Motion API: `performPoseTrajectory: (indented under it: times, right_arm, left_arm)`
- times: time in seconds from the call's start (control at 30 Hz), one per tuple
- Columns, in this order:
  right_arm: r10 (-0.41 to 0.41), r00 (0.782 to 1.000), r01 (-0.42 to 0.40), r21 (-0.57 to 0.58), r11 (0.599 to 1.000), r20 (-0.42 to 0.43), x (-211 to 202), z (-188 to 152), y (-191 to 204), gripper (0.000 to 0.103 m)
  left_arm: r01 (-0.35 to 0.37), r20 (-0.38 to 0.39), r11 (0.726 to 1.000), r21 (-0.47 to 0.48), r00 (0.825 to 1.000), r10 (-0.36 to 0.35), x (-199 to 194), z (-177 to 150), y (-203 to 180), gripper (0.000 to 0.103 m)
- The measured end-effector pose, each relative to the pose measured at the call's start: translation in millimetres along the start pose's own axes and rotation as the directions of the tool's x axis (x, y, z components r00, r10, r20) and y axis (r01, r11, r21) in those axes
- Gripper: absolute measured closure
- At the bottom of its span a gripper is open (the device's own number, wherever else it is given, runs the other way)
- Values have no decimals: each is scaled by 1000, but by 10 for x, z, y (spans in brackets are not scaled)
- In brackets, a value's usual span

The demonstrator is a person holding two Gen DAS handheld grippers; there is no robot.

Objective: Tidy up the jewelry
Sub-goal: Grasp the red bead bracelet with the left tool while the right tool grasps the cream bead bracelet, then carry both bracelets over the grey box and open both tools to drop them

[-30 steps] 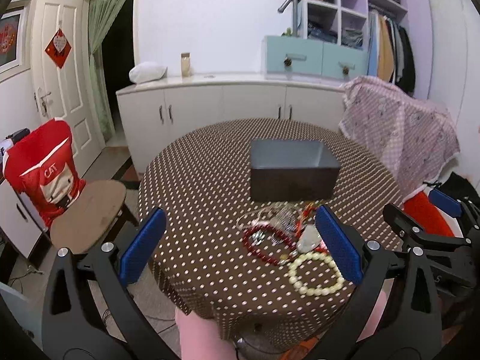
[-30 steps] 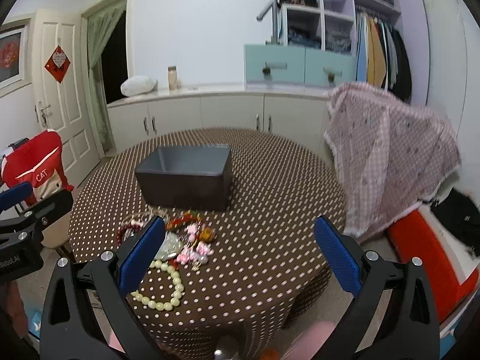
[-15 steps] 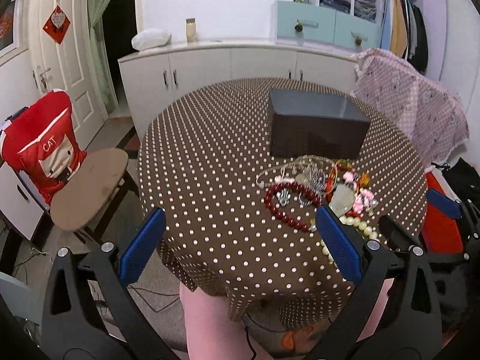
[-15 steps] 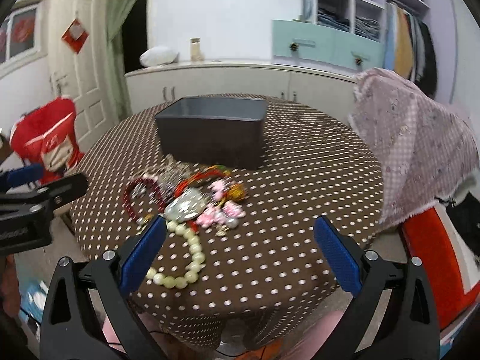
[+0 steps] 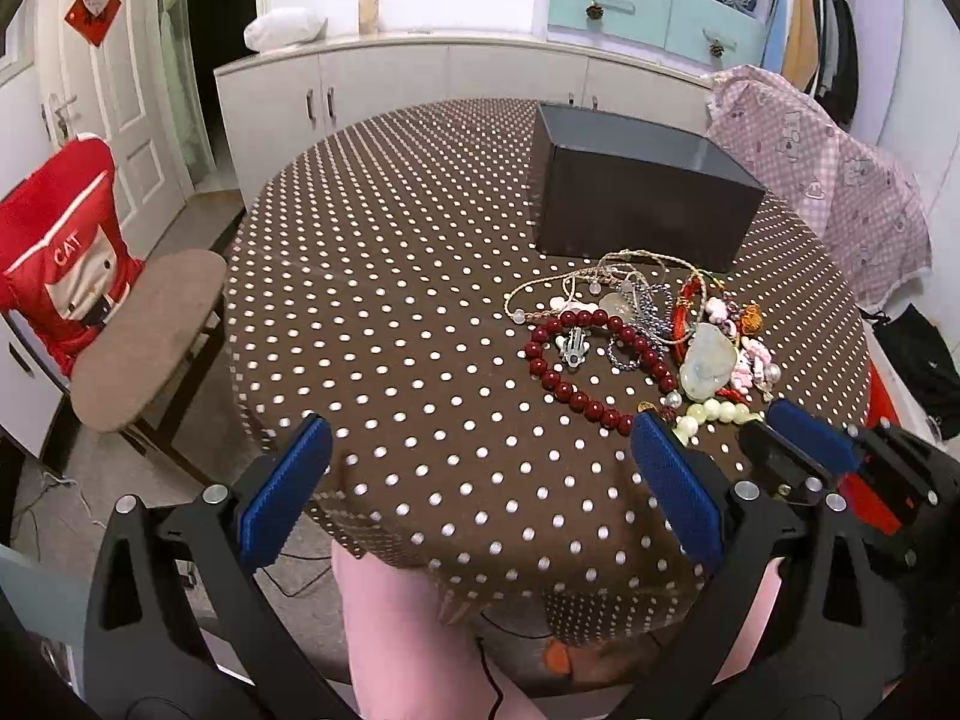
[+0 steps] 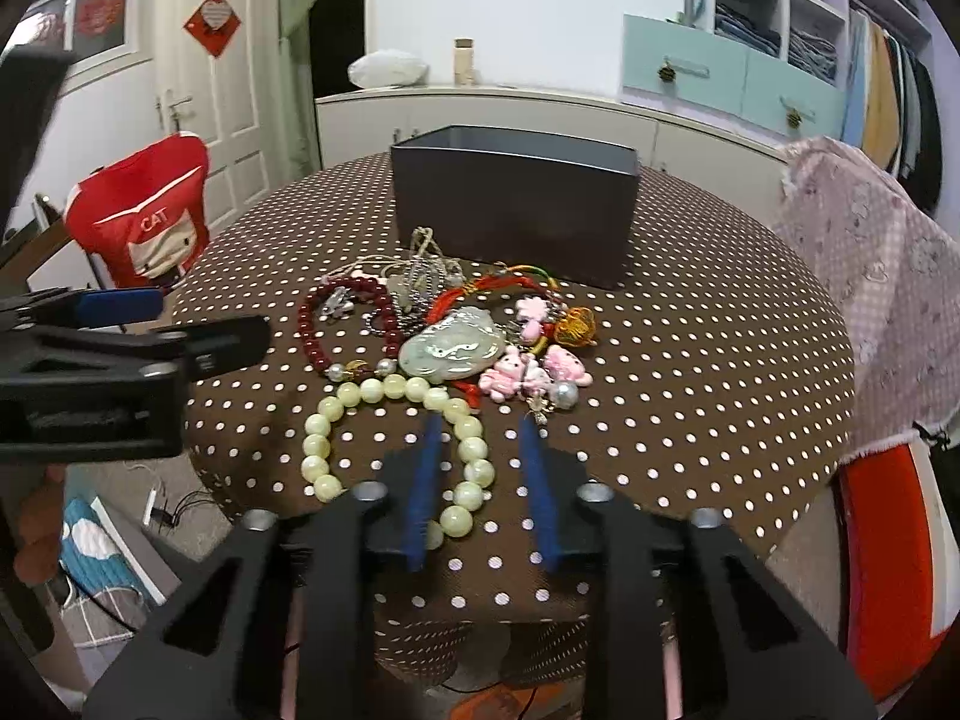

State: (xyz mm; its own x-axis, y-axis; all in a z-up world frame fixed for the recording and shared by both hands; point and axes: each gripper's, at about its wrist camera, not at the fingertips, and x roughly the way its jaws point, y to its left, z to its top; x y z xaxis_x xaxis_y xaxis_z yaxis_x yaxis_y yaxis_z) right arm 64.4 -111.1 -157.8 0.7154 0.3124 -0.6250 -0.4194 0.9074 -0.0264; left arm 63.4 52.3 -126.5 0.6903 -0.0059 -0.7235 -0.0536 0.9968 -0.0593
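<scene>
table [image 6: 690,360]: round, dotted brown cloth | on it: dark box [image 6: 510,210], jewelry heap [image 6: 432,348]

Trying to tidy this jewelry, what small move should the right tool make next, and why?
Probably ease the right tool down onto the pale green bracelet. Its jaws, just narrowed, straddle that strand without pinching it, and the dark box beyond stands open.

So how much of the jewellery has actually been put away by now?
Nothing looks put away yet. The whole jewellery pile lies on the polka-dot tablecloth in front of the dark box. The right gripper has just been closing over the pale green bead bracelet, pads not gripping it. The left gripper is open and empty. All the sorting remains.
</scene>
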Motion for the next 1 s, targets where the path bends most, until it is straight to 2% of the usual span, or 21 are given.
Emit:
performPoseTrajectory:
  times: [0.1,0.23,0.3,0.33,0.4,0.47,0.7,1.0]
  right_arm:
    - [7,1000,-7,8,1000,0,-6,2,-32,93]
    - [10,1000,-10,24,1000,-3,-24,-3,-80,94]
    - [6,1000,-6,32,999,-5,-26,3,-101,94]
    - [6,1000,-6,36,999,-5,-25,4,-98,94]
    - [3,1000,-3,41,999,-7,-28,6,-112,94]
    - [-1,1000,1,48,999,-8,-30,14,-139,94]
    - [-2,1000,1,71,997,18,-88,76,-222,95]
    - [-24,994,16,83,996,102,-326,225,-337,95]
  left_arm:
    - [26,-10,999,-21,1000,-27,101,33,2,6]
    - [-5,-9,1000,-31,1000,4,218,65,-33,16]
    - [-40,8,999,-8,999,40,231,79,-69,37]
    - [-56,12,998,-4,998,56,237,82,-73,44]
    - [-61,23,997,-37,998,62,215,89,-2,81]
    - [-34,19,997,-73,999,35,209,112,90,92]
    - [26,49,993,-112,999,-20,168,159,242,95]
    - [117,182,991,-61,978,-104,-129,288,154,95]
